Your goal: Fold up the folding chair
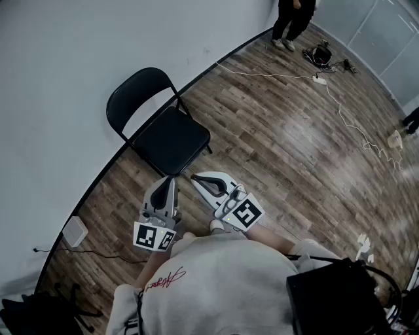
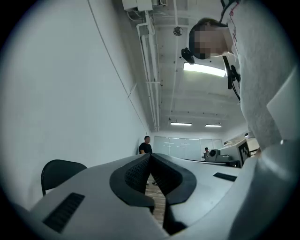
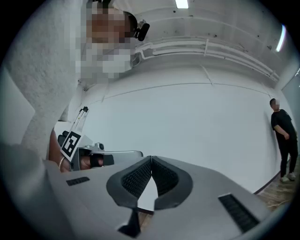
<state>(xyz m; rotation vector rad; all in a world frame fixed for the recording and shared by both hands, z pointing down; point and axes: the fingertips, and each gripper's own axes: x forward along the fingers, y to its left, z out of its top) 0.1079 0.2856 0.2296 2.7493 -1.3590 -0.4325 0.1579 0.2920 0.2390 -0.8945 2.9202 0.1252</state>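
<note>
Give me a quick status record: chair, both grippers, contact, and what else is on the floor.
chair: black folding chair, unfolded, standing beside the white wall
left gripper: fingers together, empty
right gripper: fingers together, empty
contact: neither gripper touches the chair
floor: wood planks, white cable lying across the far side
bystander: person standing at the far end

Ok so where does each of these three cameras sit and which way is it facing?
Head view: on the person's head, looking steeply down at the open folding chair by the wall; shows left gripper, right gripper and sweatshirt.
Left gripper view: on the left gripper, looking along its shut jaws down the room; sweatshirt at right.
Right gripper view: on the right gripper, facing the wall over shut jaws; left gripper at left.
Shared: head and left gripper views both show the folding chair.
</note>
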